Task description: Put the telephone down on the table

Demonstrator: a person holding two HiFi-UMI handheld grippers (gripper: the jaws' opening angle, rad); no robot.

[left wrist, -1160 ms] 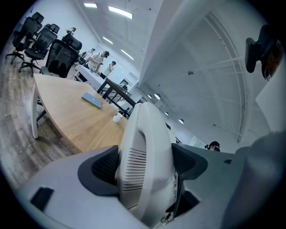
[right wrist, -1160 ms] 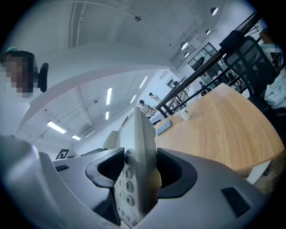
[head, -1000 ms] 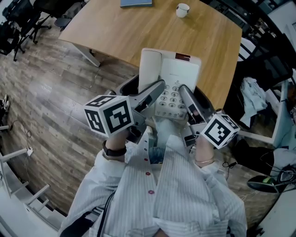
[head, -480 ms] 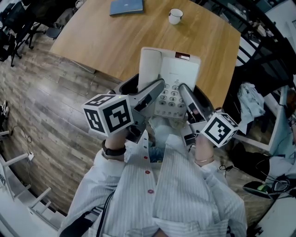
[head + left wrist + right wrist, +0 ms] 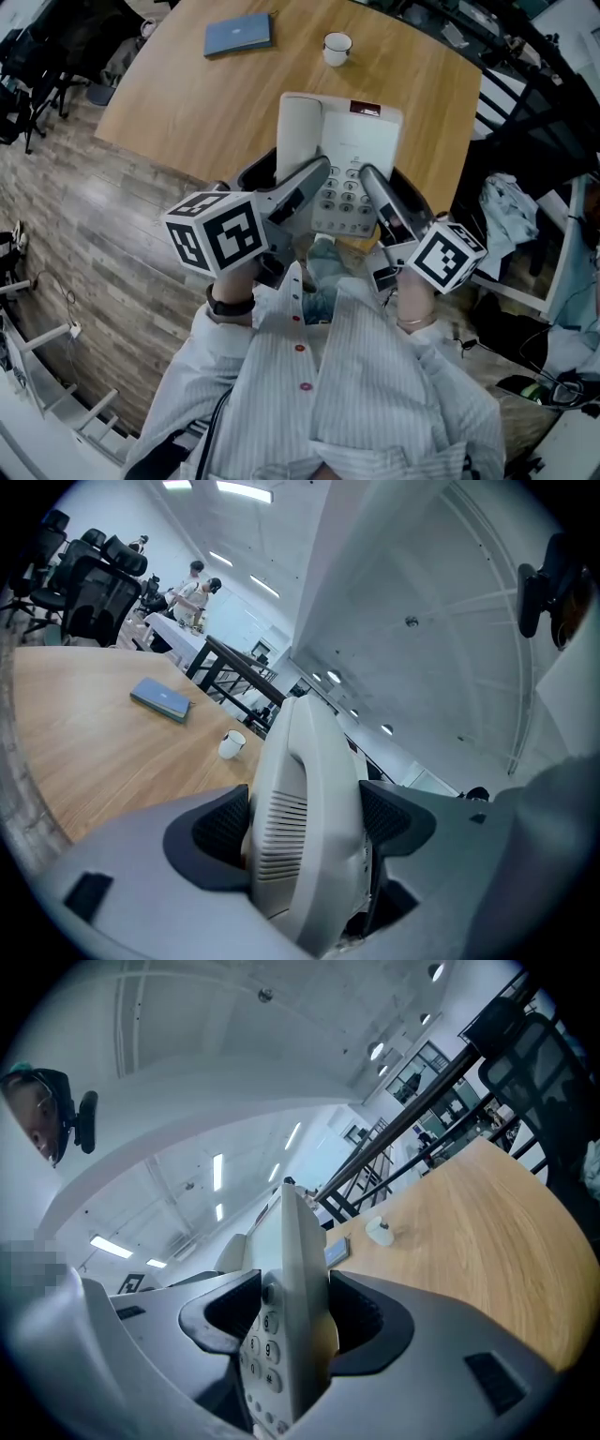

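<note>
A white desk telephone (image 5: 339, 159) with its handset on the left and a keypad hangs in the air over the near edge of the wooden table (image 5: 216, 103). My left gripper (image 5: 314, 178) is shut on its handset side (image 5: 305, 827). My right gripper (image 5: 367, 183) is shut on the keypad side (image 5: 286, 1326). In both gripper views the phone stands edge-on between the black pads (image 5: 220, 822), pressed on both faces. The phone's underside is hidden.
On the table's far part lie a blue book (image 5: 238, 34) and a white cup (image 5: 337, 47). Office chairs (image 5: 37, 37) stand at the left on the plank floor. Dark frames and clothes (image 5: 502, 202) crowd the right side past the table edge.
The table, book and cup have slid nearer and lower in the head view. The phone stays held by both grippers in the same grip, now farther over the tabletop.
</note>
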